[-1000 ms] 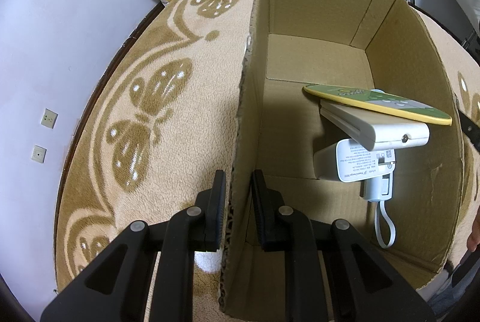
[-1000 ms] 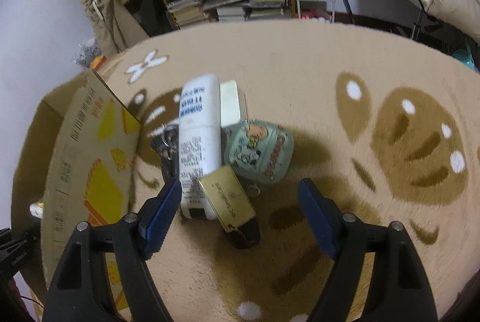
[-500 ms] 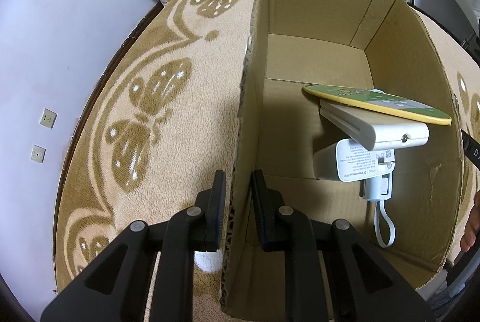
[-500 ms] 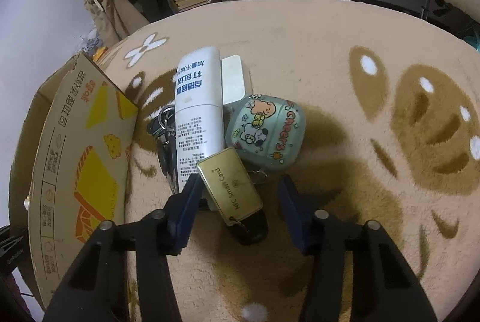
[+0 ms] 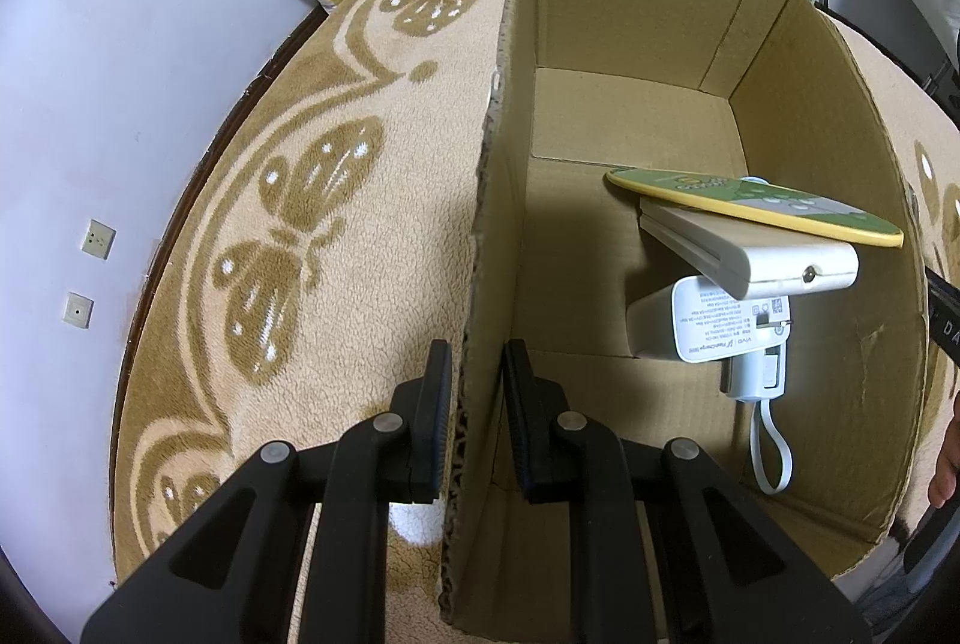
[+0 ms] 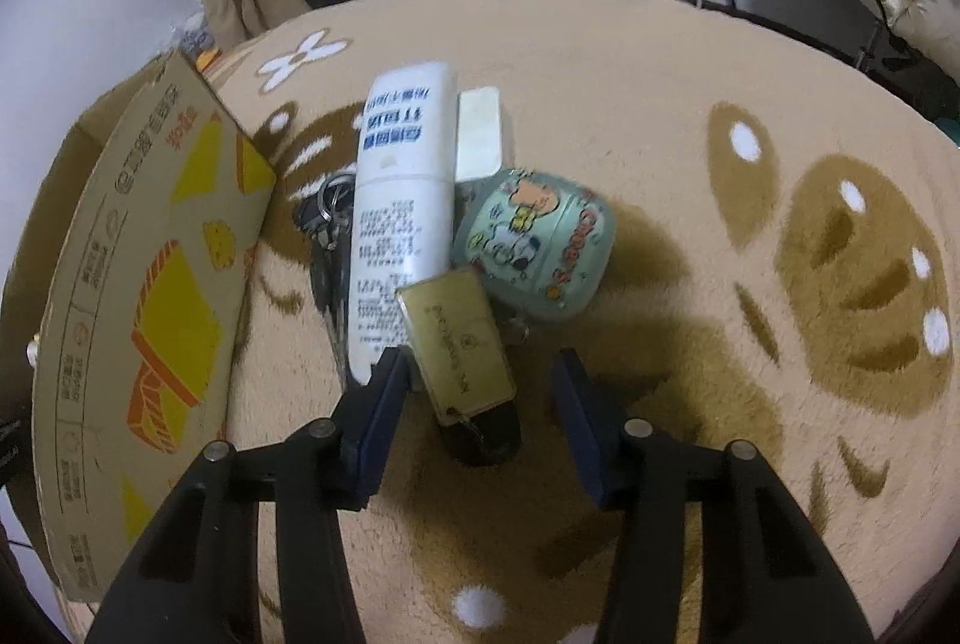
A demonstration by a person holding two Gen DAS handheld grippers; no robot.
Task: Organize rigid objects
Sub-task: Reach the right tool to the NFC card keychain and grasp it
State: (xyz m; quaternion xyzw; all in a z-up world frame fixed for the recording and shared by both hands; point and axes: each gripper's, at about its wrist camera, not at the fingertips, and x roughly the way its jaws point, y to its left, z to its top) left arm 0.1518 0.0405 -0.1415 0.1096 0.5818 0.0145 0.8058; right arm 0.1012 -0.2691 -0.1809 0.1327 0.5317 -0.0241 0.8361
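Left wrist first: left gripper (image 5: 474,380) pinched narrow astride the box (image 5: 840,116) wall, one finger outside, one inside, pads close to the cardboard on both sides though full contact hard to confirm. Probably held so to steady the box while filling goes on. Inside the box, toward its right wall: a yellow-green remote (image 5: 756,212) stacked on a white device (image 5: 756,260), that propped on a white charger (image 5: 714,326) with a looped cable (image 5: 771,452) trailing toward the near wall. Far half of the box floor bare. Rug (image 5: 336,236) outside the box's left wall.

Right wrist next: right gripper (image 6: 480,404) parted to a middling width, not yet closed, straddling a gold tag (image 6: 459,338) and the dark fob (image 6: 486,437) under its near end. Beside the box (image 6: 138,296), on the rug (image 6: 690,116), a tight cluster: keys (image 6: 327,236) nearest the box, then a white tube (image 6: 399,224), a small white block (image 6: 478,134) behind, a green round case (image 6: 537,248) farthest from the box. Tag lying partly on the tube's near end, so likely the topmost and easiest pick; risk of nudging the tube with the left finger, already touching or just beside it.
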